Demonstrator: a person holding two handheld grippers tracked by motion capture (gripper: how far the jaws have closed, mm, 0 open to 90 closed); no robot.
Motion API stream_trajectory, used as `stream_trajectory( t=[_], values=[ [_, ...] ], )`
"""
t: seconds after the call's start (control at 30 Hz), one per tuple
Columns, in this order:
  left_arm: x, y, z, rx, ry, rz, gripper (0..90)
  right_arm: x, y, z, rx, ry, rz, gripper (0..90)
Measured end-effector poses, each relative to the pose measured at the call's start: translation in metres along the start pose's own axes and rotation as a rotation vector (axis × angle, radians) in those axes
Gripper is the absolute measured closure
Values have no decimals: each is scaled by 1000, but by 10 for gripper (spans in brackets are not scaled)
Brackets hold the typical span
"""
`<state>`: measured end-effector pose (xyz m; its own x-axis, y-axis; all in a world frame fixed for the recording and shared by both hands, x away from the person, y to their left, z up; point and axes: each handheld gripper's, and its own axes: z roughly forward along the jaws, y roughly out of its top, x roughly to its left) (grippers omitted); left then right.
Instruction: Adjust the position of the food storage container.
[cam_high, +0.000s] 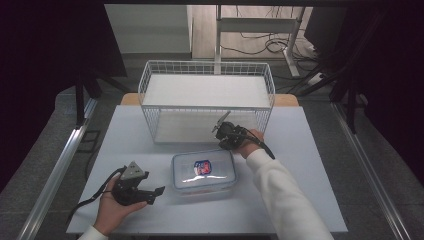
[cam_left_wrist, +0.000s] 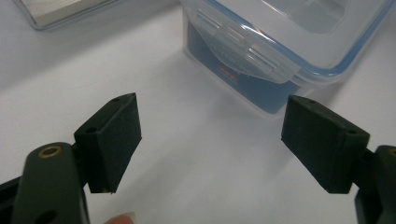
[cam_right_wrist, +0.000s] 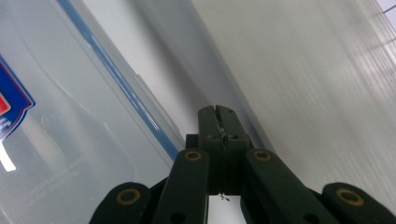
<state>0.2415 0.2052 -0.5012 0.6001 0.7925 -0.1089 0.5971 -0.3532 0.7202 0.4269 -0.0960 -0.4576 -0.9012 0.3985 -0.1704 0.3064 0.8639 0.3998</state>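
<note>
A clear plastic container (cam_high: 204, 171) with a blue-rimmed snap lid and a blue and red label lies in the middle of the white table. My left gripper (cam_high: 156, 195) rests low at the front left, jaws pointing right at the container's left end. In the left gripper view it (cam_left_wrist: 212, 116) stands open with only bare table between the pads, and the container's end latch (cam_left_wrist: 247, 51) is just beyond. My right gripper (cam_high: 222, 144) sits by the container's far right corner. Its jaws (cam_right_wrist: 218, 112) are shut with nothing between them, above the gap beside the lid's (cam_right_wrist: 70, 116) blue edge.
A white wire basket (cam_high: 150, 107) with a white floor panel (cam_right_wrist: 303, 70) stands just behind the container, close to the right hand. The table (cam_high: 310, 165) ends near the front of the left hand. Metal rails run along both sides of the table.
</note>
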Motion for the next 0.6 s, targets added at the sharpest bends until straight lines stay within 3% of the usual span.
stream_trajectory(
  t=[0.13,0.43,0.6],
  values=[
    [0,0,0,-1,-2,-1,198,6,-7,-5,3,2,-15,893],
    [0,0,1,3,-9,-4,199,14,-26,-16,-1,21,-1,892],
    [0,0,2,5,-10,-4,200,16,-28,-15,-15,4,-10,891]
  ],
)
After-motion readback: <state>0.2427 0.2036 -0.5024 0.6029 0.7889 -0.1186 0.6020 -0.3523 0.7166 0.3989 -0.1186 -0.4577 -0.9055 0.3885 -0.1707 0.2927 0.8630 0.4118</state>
